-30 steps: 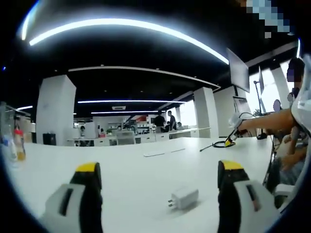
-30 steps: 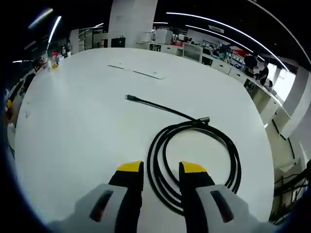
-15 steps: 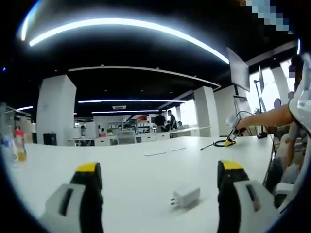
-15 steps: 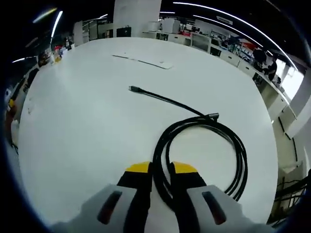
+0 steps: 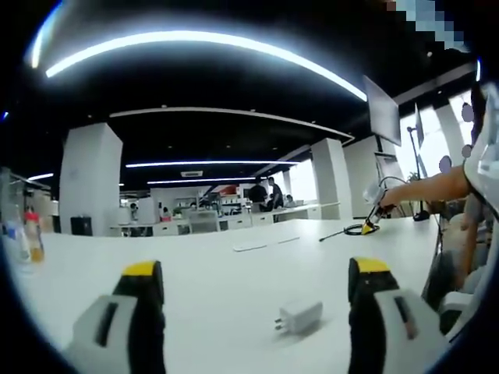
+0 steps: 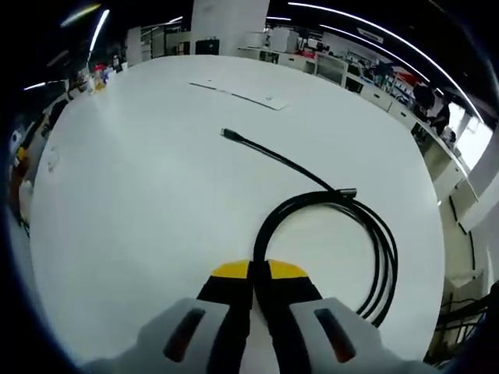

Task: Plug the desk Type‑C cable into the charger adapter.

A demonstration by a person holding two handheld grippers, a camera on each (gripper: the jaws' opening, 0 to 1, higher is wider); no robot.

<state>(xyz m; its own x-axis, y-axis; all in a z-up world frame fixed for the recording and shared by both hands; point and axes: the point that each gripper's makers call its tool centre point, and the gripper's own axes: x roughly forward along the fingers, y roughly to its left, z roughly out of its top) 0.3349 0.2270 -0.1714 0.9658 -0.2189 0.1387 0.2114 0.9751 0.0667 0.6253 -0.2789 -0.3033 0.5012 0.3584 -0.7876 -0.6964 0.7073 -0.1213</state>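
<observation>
The right gripper [image 6: 259, 274] is clamped on the coiled black Type-C cable [image 6: 380, 248]; its free plug end [image 6: 230, 135] points far-left across the white table [image 6: 140, 202]. The left gripper [image 5: 257, 276] stands wide apart, the white charger adapter [image 5: 299, 318] between its jaws, 2 prongs pointing left.

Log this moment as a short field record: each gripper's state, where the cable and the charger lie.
left gripper: open, fingers wide apart, above the white table
right gripper: shut on black Type-C cable, at the coil's near side
cable plug: free, lying on the table
charger adapter: lying on the table between the left fingers, untouched
</observation>
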